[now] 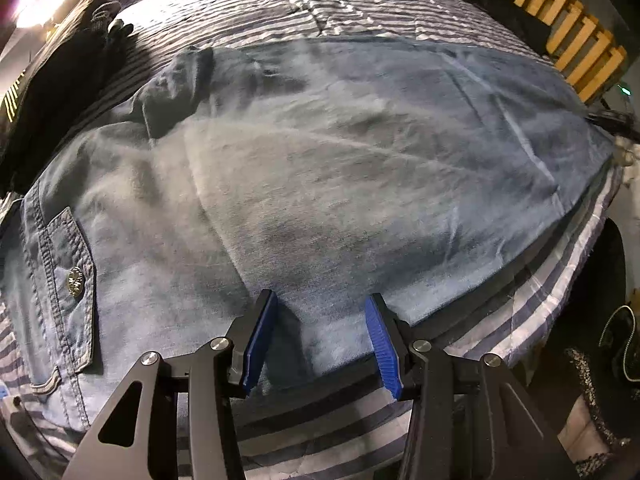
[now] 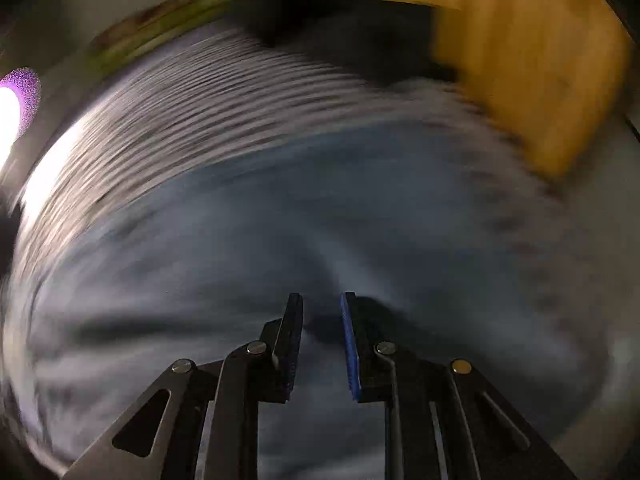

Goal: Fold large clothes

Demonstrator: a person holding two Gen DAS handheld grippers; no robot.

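Now | denim shirt (image 1: 320,168) flat beneath left gripper (image 1: 322,308) | jaws apart

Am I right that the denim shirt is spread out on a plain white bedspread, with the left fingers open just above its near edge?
Not quite: the bedspread is striped, not plain white, as the left wrist view shows. The denim shirt is spread on it, the left gripper open above its near edge.

place: bedroom, probably | signs: striped bedding (image 1: 280,4) — wooden slats (image 1: 560,20)
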